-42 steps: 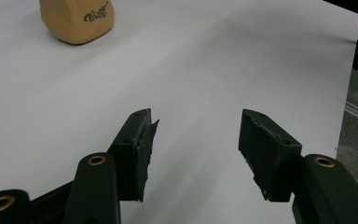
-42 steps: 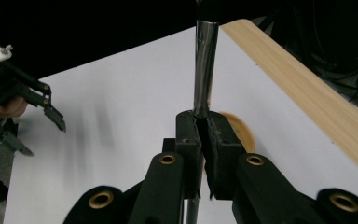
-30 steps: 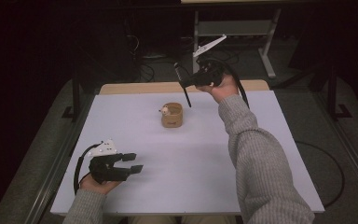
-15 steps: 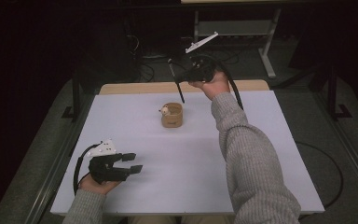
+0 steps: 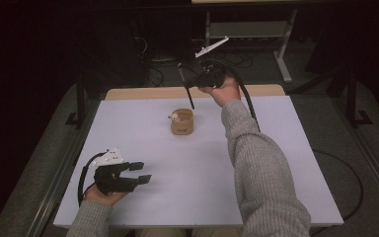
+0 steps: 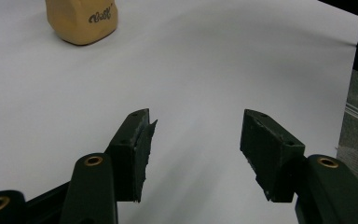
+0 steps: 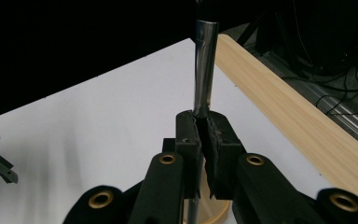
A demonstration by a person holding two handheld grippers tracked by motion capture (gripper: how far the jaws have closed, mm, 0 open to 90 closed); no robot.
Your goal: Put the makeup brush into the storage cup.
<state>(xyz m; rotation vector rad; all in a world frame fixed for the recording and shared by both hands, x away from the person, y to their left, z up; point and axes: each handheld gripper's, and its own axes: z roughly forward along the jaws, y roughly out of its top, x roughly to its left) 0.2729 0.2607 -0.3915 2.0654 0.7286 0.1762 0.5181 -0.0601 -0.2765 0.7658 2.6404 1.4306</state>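
Note:
A tan cup with a small pale thing at its rim stands mid-table at the back. My right gripper hovers above and just behind it, shut on a thin metal utensil handle that slants down toward the cup's right rim. In the right gripper view the jaws pinch the shiny handle, with the cup's rim below them. My left gripper rests at the near left, open with nothing in it. The left gripper view has the pads apart over bare table and the cup far off.
The white table has a wooden strip along its far edge. A grey-sleeved forearm reaches across the right half. Cables and a metal stand sit on the dark floor behind.
The right hand has shifted a little to the left with the utensil, bringing its lower tip closer over the cup. The left gripper has stayed put.

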